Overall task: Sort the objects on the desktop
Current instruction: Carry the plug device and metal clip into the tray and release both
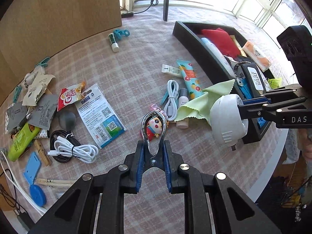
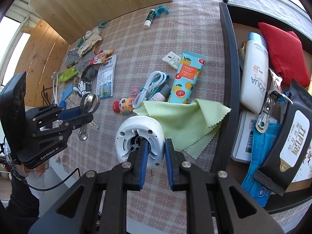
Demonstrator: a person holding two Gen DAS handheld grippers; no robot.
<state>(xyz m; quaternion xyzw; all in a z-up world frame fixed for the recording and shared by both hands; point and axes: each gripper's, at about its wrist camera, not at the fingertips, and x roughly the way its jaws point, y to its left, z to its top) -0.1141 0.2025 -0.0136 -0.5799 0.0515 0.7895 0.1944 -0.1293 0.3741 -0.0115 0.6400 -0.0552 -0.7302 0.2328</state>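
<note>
The left gripper (image 1: 154,157) clamps a metal clip (image 1: 154,130); the right gripper (image 2: 155,156) pinches a white plug (image 2: 139,138), probably bound for the tray (image 2: 227,62).

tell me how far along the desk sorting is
Partly done. The black tray already holds a sunscreen bottle, a red pouch and a wipes pack. In hand: the left gripper grips a metal clip, and the right gripper grips a white round device. Left on the cloth: the fruit-print tube, green cloth, cables, toy figure and the far packet pile.
</note>
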